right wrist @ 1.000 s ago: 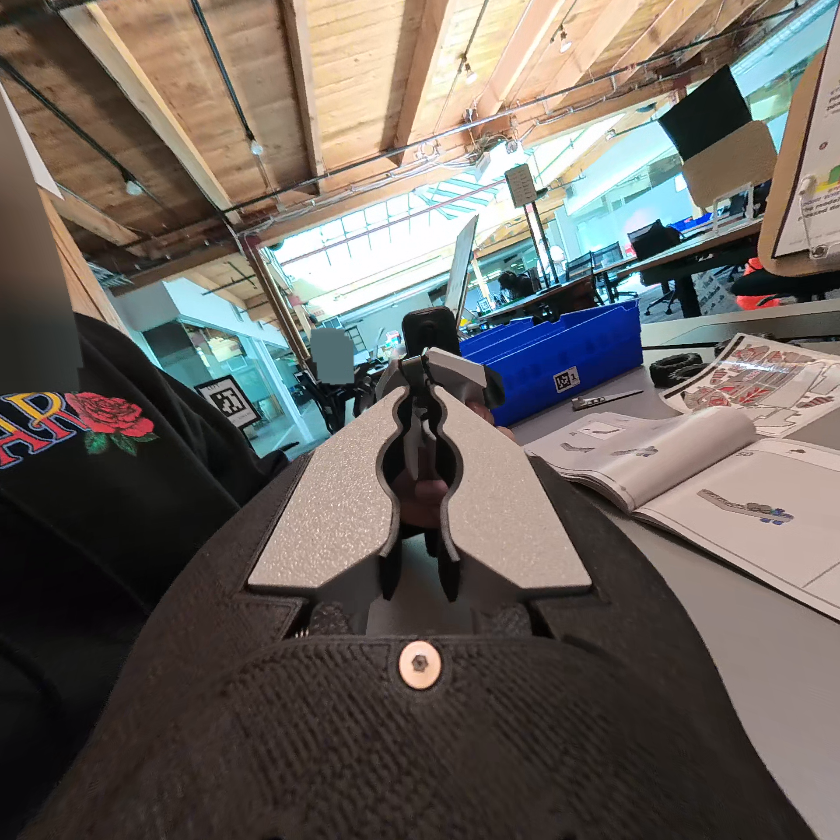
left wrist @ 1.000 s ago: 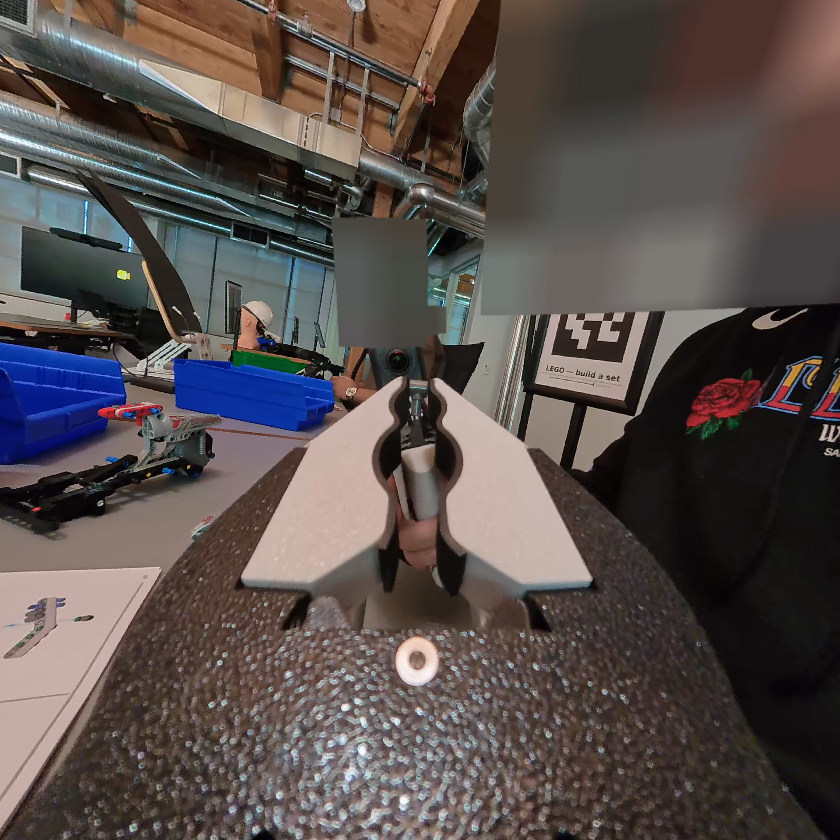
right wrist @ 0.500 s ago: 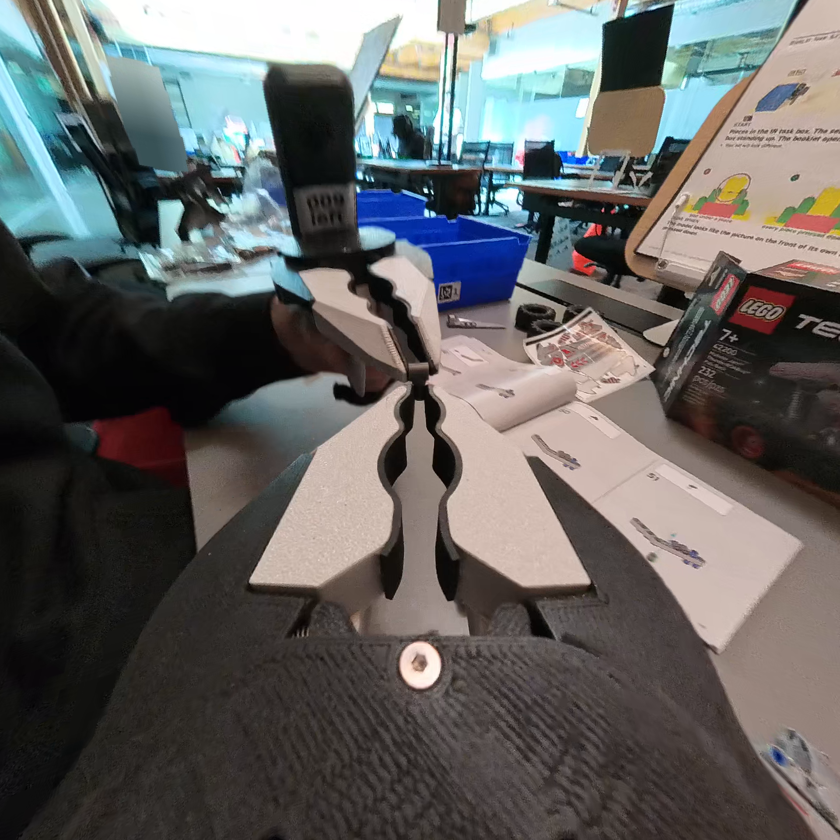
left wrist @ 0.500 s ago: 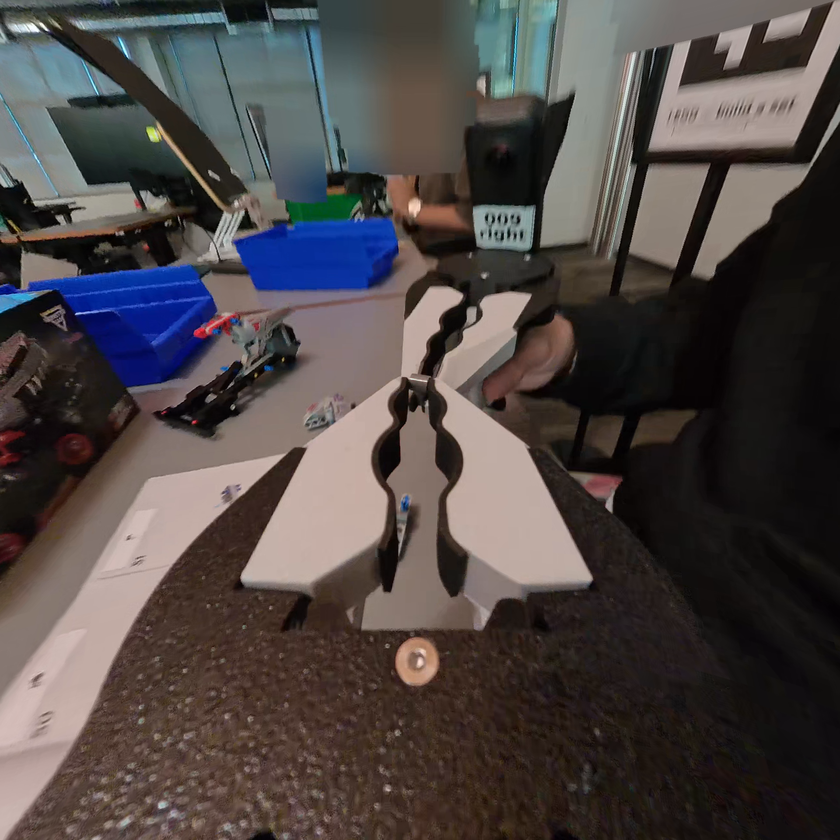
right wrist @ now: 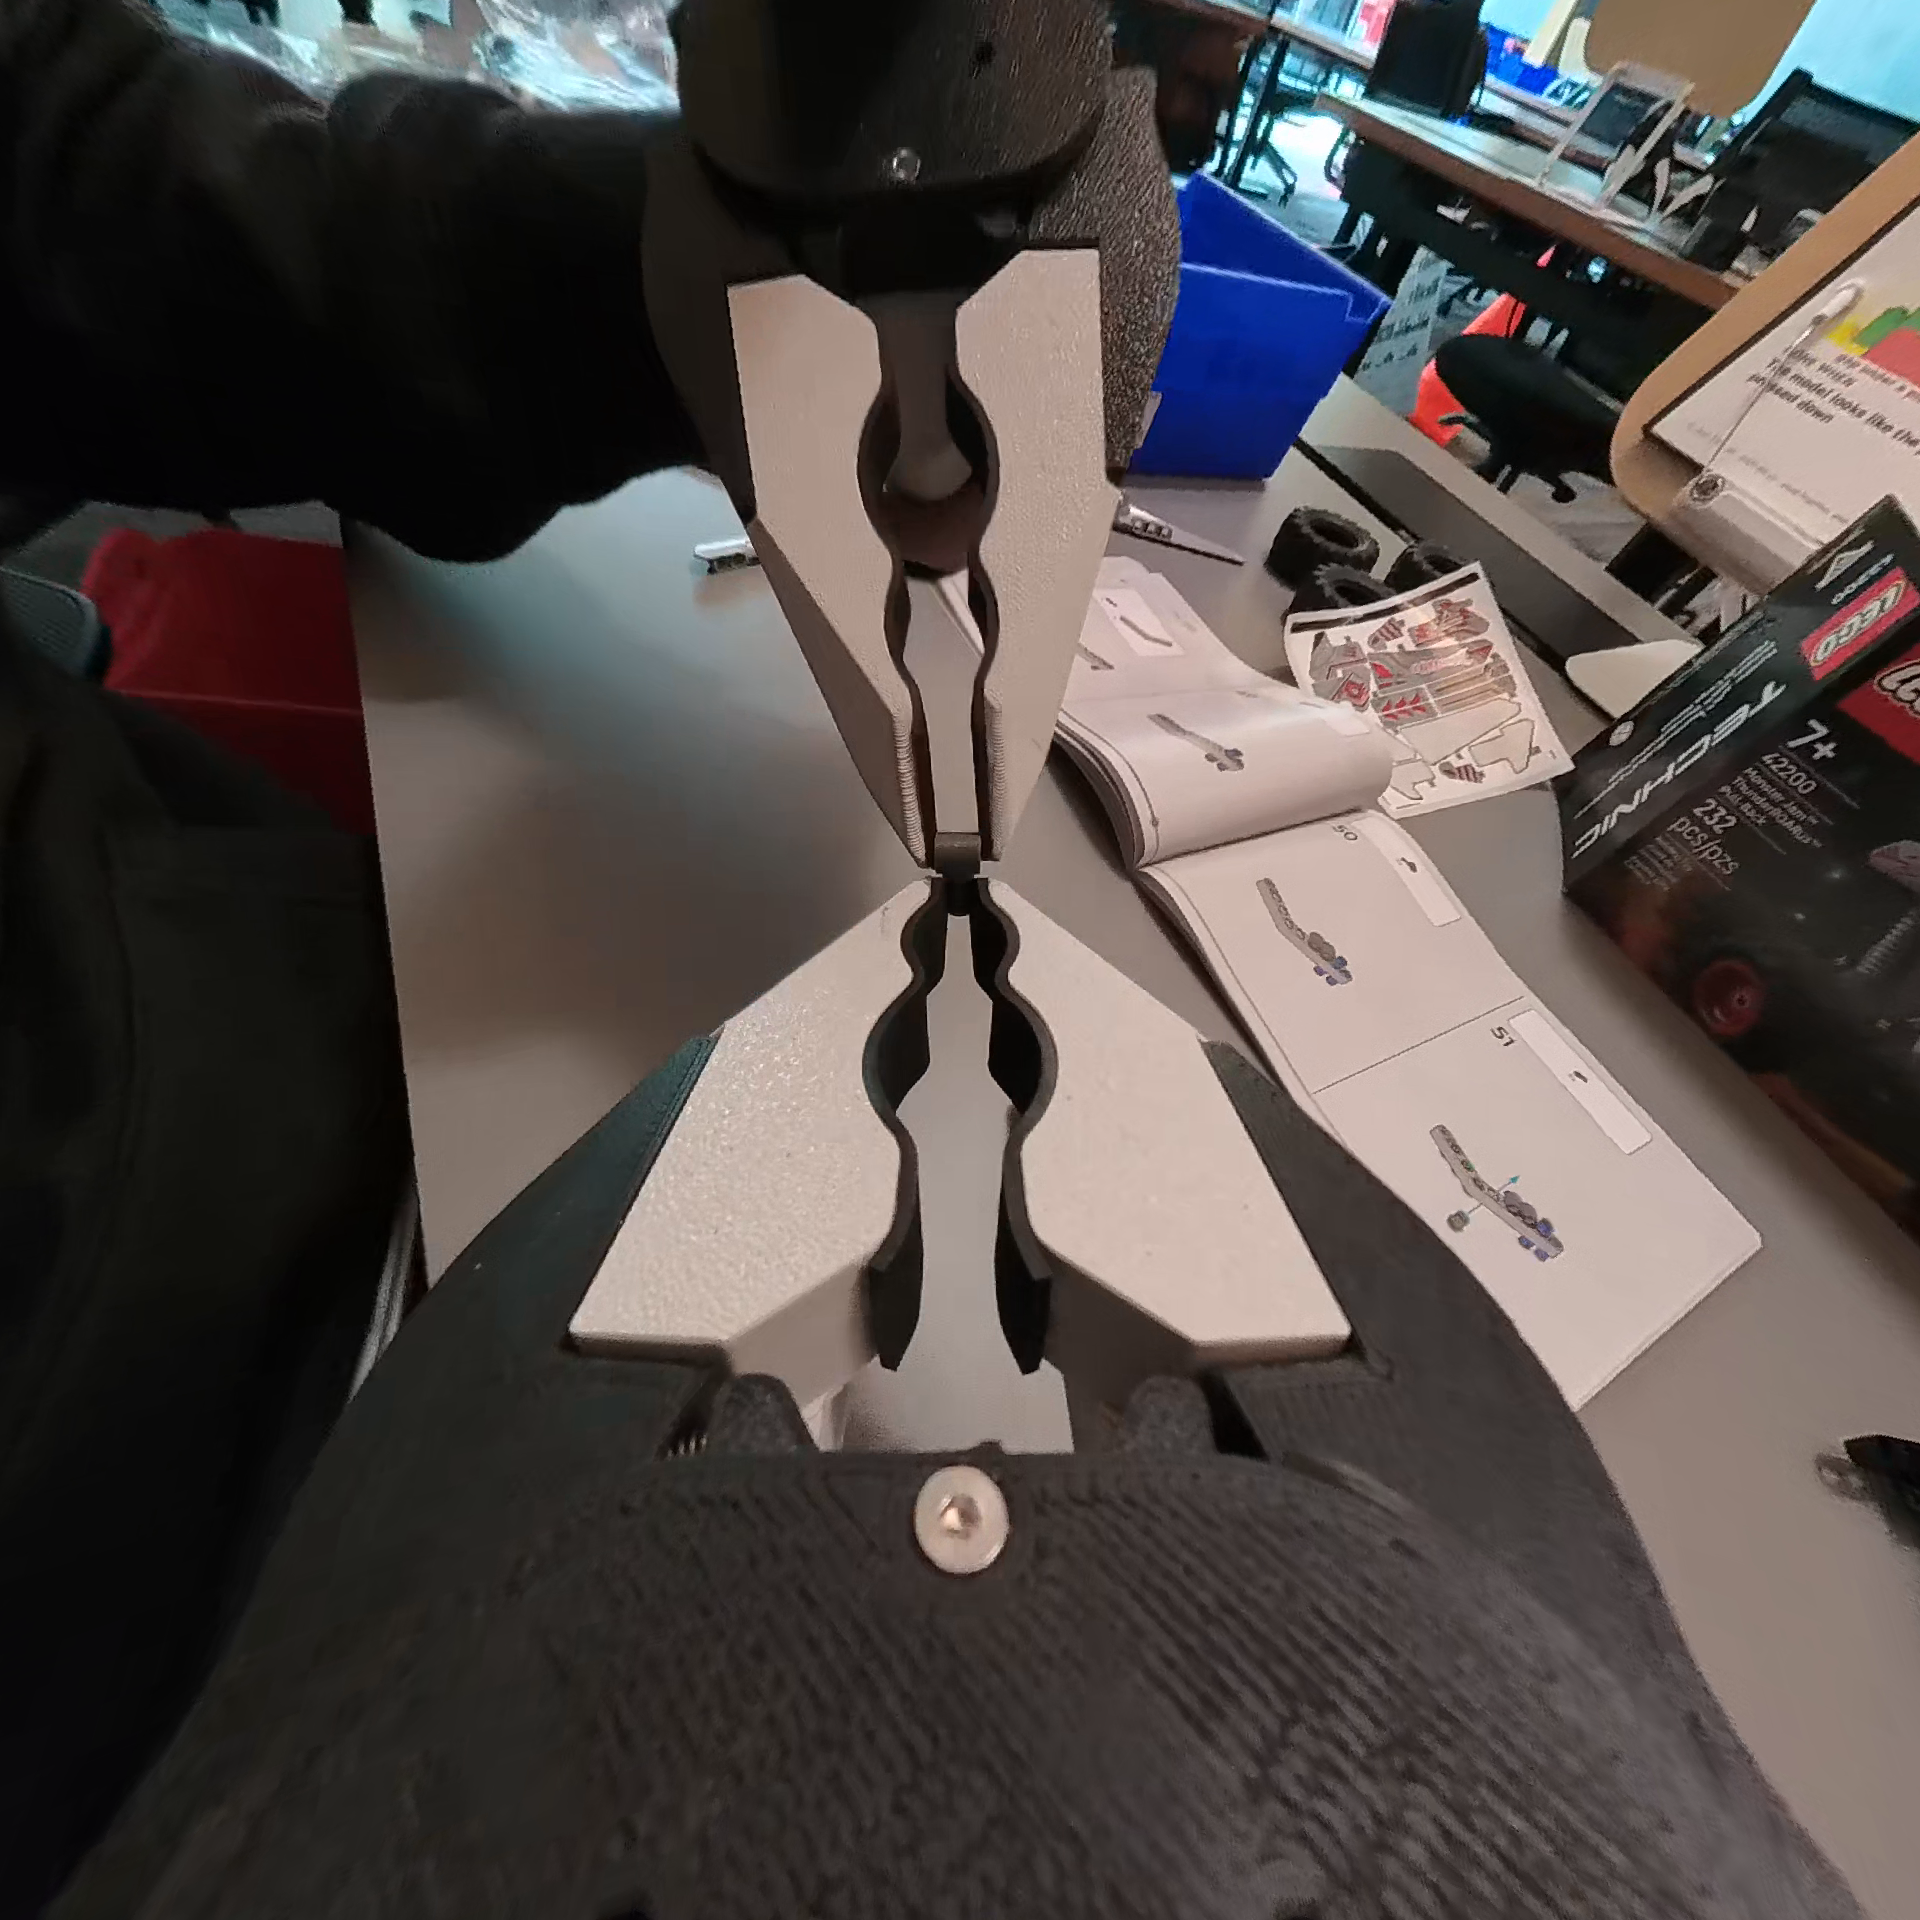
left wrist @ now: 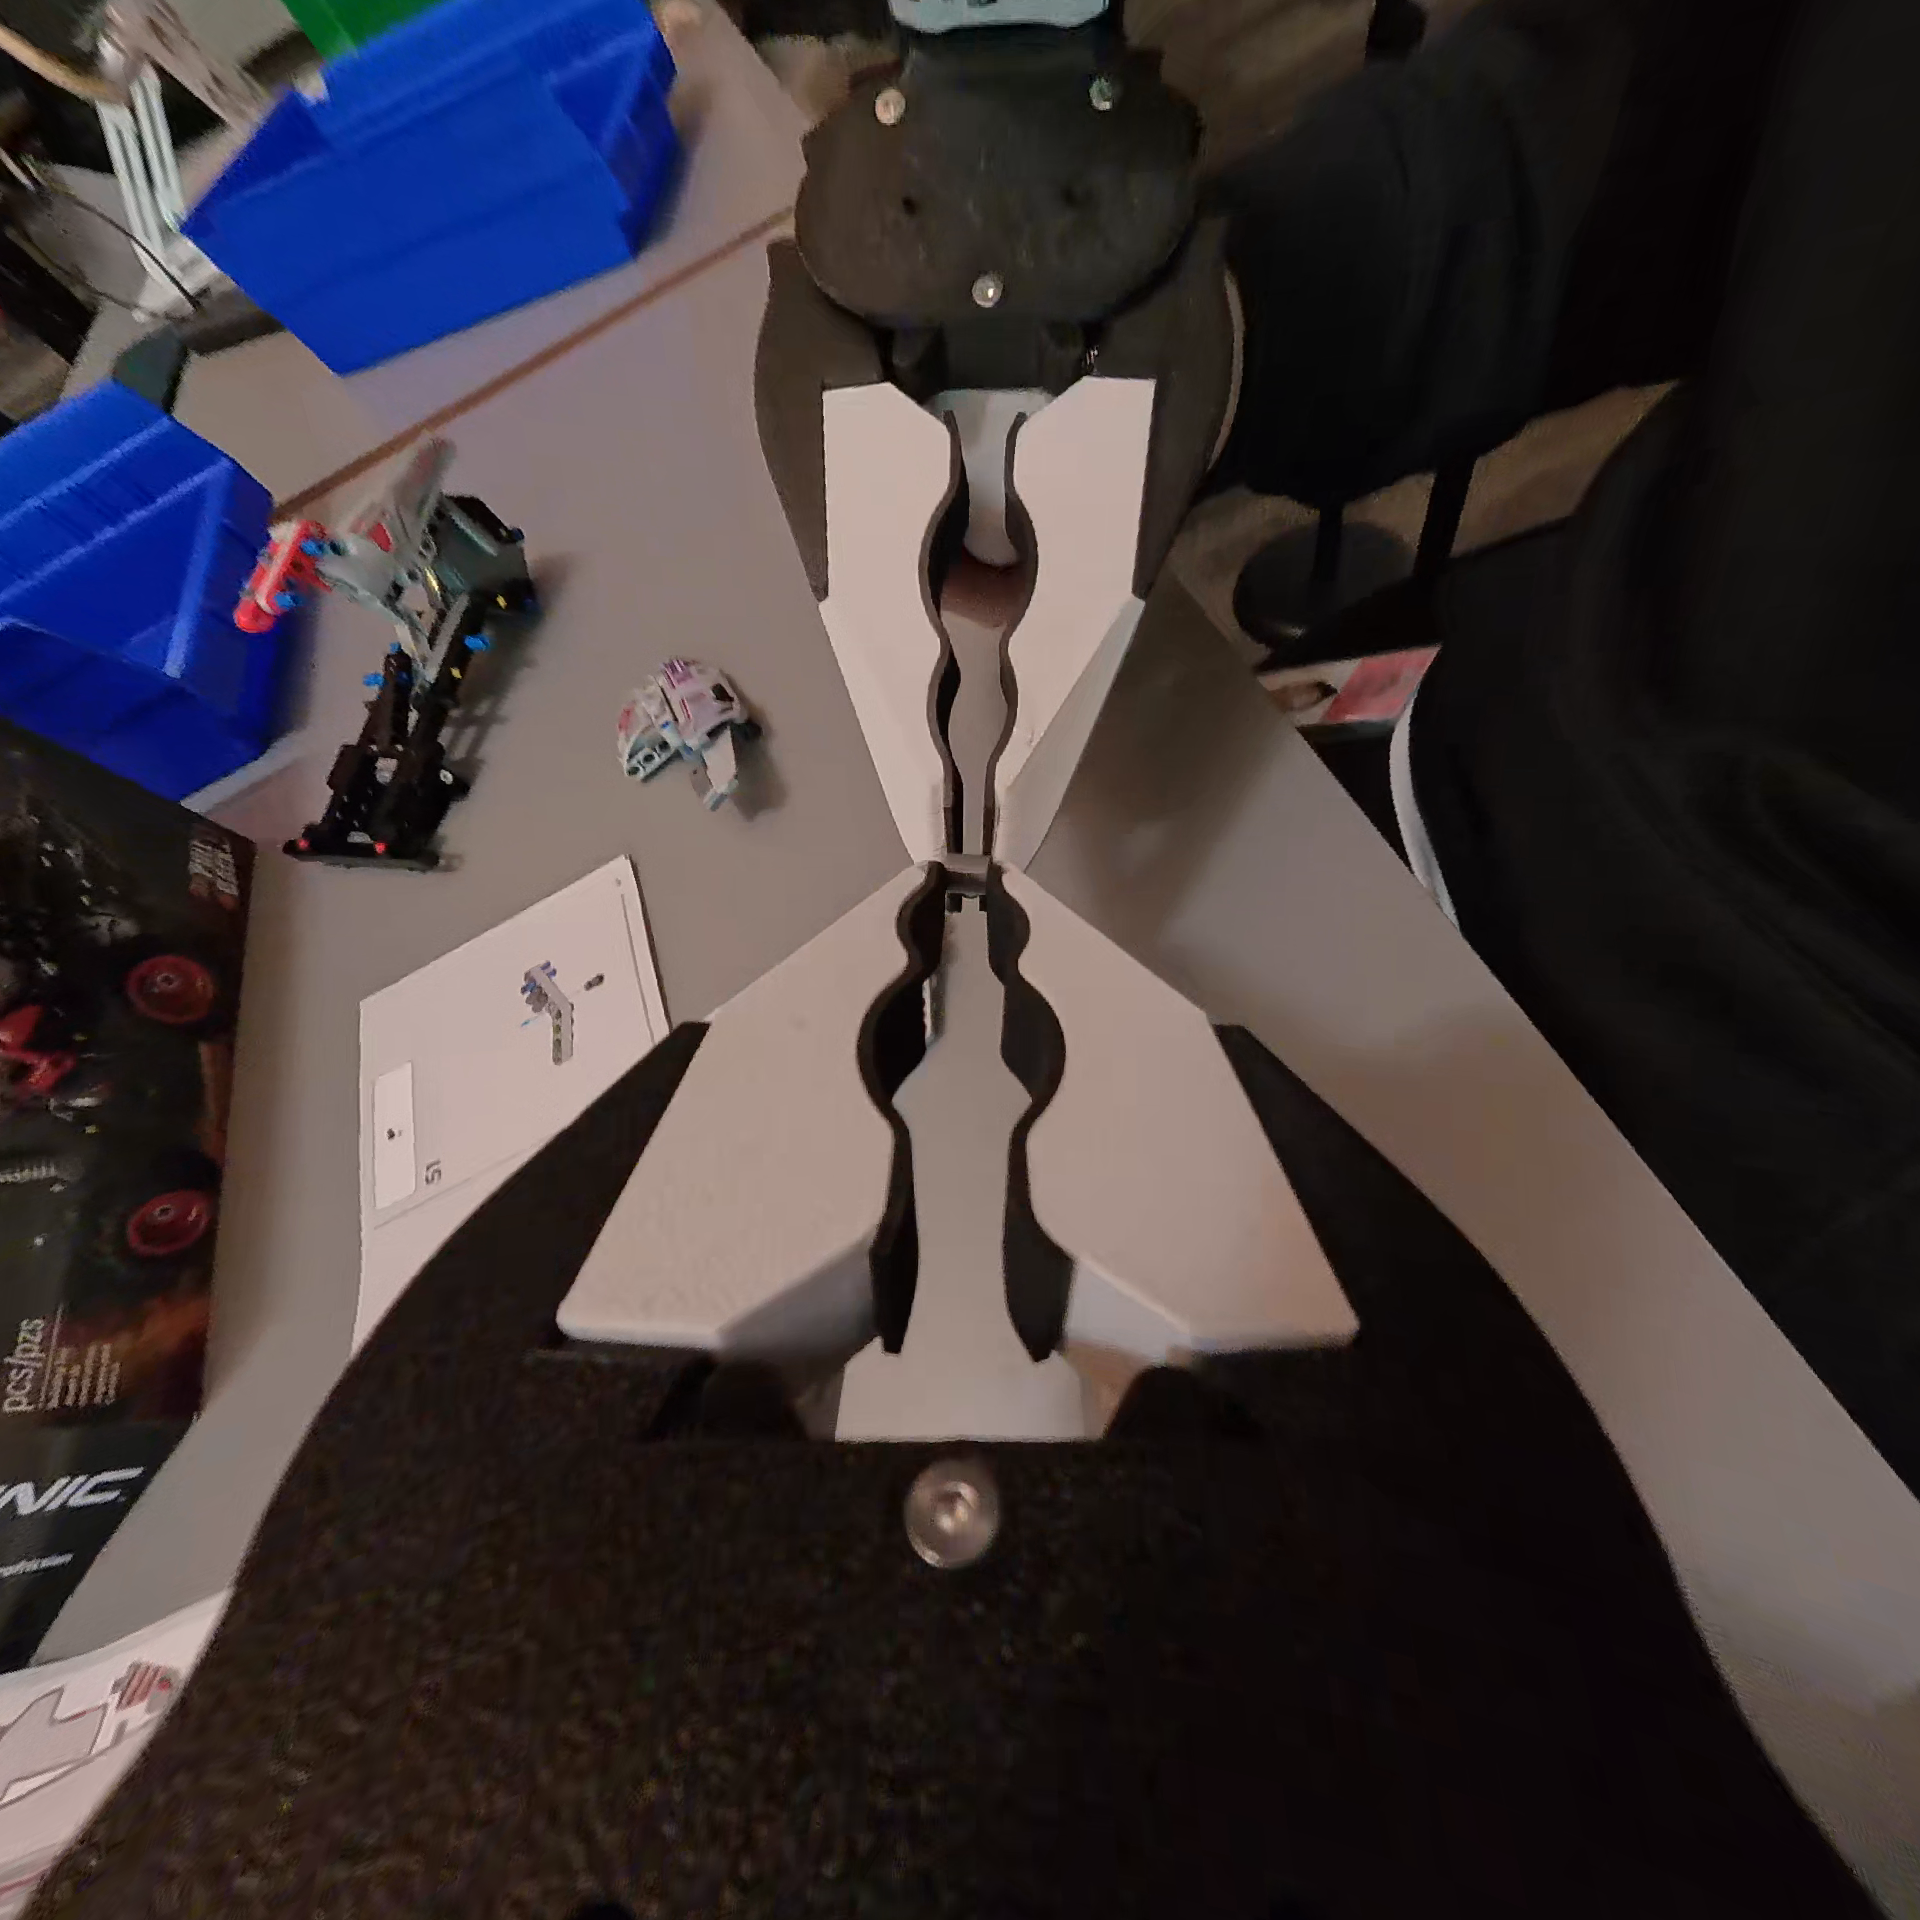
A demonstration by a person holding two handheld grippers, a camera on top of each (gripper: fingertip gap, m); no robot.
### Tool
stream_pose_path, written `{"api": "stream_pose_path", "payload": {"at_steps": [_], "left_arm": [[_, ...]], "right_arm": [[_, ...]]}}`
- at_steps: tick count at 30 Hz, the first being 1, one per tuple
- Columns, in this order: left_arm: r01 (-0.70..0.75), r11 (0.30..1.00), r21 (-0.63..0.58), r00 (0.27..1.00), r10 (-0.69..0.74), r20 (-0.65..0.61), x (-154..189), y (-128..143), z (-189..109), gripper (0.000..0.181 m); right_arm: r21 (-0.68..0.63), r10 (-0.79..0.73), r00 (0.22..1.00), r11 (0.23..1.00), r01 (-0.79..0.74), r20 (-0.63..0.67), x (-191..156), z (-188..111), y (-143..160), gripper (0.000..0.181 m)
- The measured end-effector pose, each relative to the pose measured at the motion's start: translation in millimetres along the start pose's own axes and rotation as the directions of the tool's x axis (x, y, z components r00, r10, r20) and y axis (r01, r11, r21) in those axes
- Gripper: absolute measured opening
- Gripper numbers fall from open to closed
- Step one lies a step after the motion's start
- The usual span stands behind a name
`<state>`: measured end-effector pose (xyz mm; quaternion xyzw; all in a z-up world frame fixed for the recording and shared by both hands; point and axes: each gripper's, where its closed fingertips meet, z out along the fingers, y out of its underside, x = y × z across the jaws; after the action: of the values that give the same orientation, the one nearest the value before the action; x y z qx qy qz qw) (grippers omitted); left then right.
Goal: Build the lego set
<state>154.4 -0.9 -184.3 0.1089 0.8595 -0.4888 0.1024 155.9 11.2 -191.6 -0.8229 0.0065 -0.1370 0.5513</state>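
— Where were the two grippers?

— Tip to tip above the grey table [left wrist: 665, 540]. The left gripper [left wrist: 964, 896] and the right gripper [right wrist: 958, 902] faced each other, each with its fingers pressed together at the tips.

— Pinching anything?

— A small dark grey piece [right wrist: 958, 854] sat right where the tips met. In the right wrist view it was nipped by the left gripper, and the right gripper's tips touched its near end; whether the right one truly gripped it, I couldn't tell.

— And the rest of the set?

— The half-built black frame [left wrist: 400, 717] lay near the blue bins [left wrist: 436, 187], a small pale sub-assembly [left wrist: 686, 727] just beside it. The open instruction booklet [right wrist: 1351, 997] lay flat, with the box [right wrist: 1766, 831], sticker sheet [right wrist: 1423, 686] and black tyres [right wrist: 1340, 551] beyond.
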Motion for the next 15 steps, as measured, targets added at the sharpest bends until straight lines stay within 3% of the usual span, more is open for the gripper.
{"api": "stream_pose_path", "payload": {"at_steps": [3, 5, 7, 11, 15], "left_arm": [[0.043, 0.999, -0.029, 0.999, -0.043, -0.004, -1.6, 3.8, 3.5, 0.005], [0.098, 0.995, -0.023, 0.995, -0.098, 0.001, -7.7, 8.9, 5.1, 0.005], [0.166, 0.986, -0.024, 0.986, -0.166, 0.006, -16.2, 18.6, 8.2, 0.005], [0.206, 0.978, 0.009, 0.976, -0.205, -0.075, -18.9, 25.2, 23.0, 0.005], [0.172, 0.984, -0.046, 0.980, -0.176, -0.092, -21.0, 43.6, 38.1, 0.005]], "right_arm": [[-0.002, 0.022, 1.000, 1.000, -0.022, 0.000, 2.5, -0.3, 5.3, 0.004], [-0.046, 0.058, 0.997, 0.997, -0.060, -0.047, 16.5, -7.7, 14.8, 0.029], [-0.120, 0.111, 0.993, 0.986, -0.116, -0.049, 24.7, -15.6, 33.0, 0.034], [-0.198, 0.224, 0.974, 0.954, -0.226, -0.036, 32.0, -12.3, 67.4, 0.030], [-0.262, 0.213, 0.977, 0.943, -0.205, 0.003, 26.9, 0.1, 83.0, 0.031]]}}
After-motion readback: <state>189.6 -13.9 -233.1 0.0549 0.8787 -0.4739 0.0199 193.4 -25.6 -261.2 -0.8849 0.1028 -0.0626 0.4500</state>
